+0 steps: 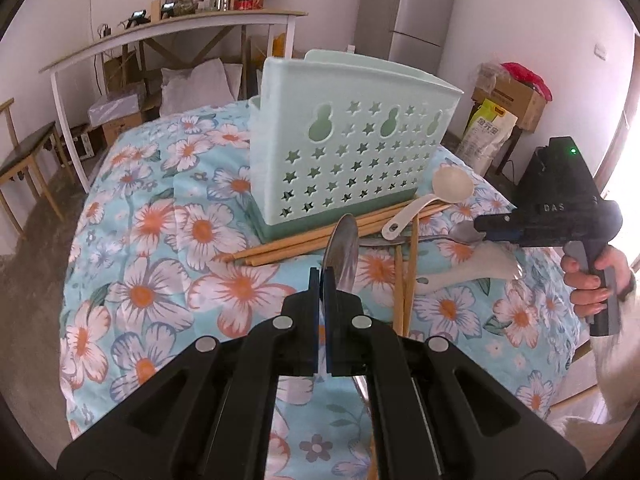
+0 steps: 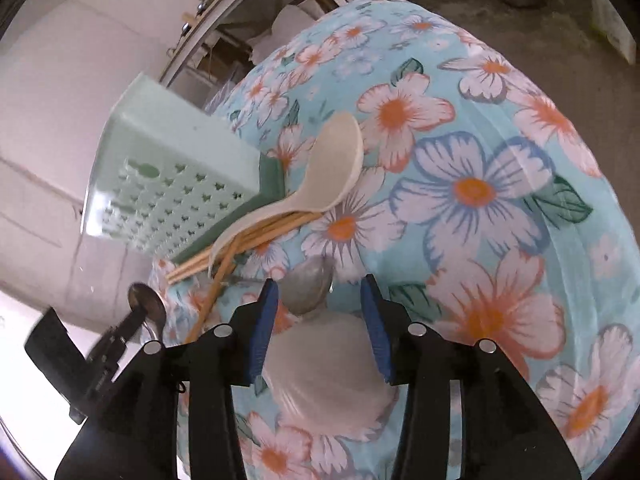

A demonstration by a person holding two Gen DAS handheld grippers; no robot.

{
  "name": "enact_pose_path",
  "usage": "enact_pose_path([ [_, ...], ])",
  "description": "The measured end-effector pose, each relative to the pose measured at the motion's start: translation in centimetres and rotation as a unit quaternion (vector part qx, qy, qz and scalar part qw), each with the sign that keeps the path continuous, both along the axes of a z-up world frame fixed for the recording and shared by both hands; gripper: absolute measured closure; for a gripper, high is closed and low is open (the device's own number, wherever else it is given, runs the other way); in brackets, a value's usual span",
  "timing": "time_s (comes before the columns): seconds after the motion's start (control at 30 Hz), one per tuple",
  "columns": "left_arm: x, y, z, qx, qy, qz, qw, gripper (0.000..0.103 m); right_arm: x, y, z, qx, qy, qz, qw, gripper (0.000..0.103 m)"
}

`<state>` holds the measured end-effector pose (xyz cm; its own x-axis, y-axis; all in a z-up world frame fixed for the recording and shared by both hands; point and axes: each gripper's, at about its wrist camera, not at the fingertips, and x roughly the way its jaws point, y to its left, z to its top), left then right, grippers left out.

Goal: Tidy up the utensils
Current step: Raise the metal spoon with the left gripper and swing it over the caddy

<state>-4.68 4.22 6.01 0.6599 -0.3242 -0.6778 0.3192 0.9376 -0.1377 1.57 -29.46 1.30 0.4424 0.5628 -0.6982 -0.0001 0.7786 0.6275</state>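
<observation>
Left gripper (image 1: 323, 280) clenched on a metal spoon (image 1: 342, 254), bowl up; lift it into the mint utensil holder (image 1: 344, 148) mid-table. Right gripper (image 2: 318, 300) spread, empty (second metal spoon (image 2: 308, 288) lies between the pads); straddle its neck, then squeeze

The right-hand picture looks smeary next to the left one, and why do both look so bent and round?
Right wrist view: motion blur smears the white spoon between the fingers and the green holder. Left wrist view: sharper, but window glare washes out the right edge near the hand. Both: fisheye lenses bow straight lines and leave dark corners.
</observation>
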Motion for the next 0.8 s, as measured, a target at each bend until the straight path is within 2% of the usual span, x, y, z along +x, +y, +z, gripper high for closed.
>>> enact_pose_path([
  [0.03,0.2,0.2,-0.2,-0.007,0.005,-0.001,1.0,0.102,0.3,0.1,0.0,0.006,0.0,-0.001,1.0,0.076],
  [0.07,0.5,0.4,-0.4,-0.017,0.01,-0.001,0.9998,0.102,0.6,0.3,-0.2,0.018,0.003,0.001,1.0,0.079],
  [0.13,1.2,0.7,-0.7,-0.037,0.021,-0.001,0.9991,0.102,1.1,0.6,-0.9,0.038,0.014,0.006,0.999,0.096],
  [0.2,1.8,1.1,-0.9,-0.052,0.028,0.001,0.9982,0.102,1.4,1.0,-1.6,0.056,0.019,0.006,0.998,0.097],
  [0.3,2.5,1.7,-1.2,-0.073,0.038,0.006,0.9966,0.102,1.1,1.0,-1.1,0.066,-0.001,-0.011,0.998,0.099],
  [0.47,2.1,1.5,-0.1,-0.051,0.017,0.013,0.9985,0.103,-0.3,0.4,2.2,0.009,-0.045,-0.038,0.998,0.1],
  [0.7,0.5,0.8,3.2,-0.022,-0.029,0.018,0.9992,0.103,-2.7,-1.2,7.8,-0.083,-0.084,-0.005,0.993,0.1],
  [0.8,0.0,0.7,4.8,-0.021,-0.055,0.023,0.998,0.103,-3.3,-2.3,9.7,-0.115,-0.097,-0.004,0.989,0.1],
])
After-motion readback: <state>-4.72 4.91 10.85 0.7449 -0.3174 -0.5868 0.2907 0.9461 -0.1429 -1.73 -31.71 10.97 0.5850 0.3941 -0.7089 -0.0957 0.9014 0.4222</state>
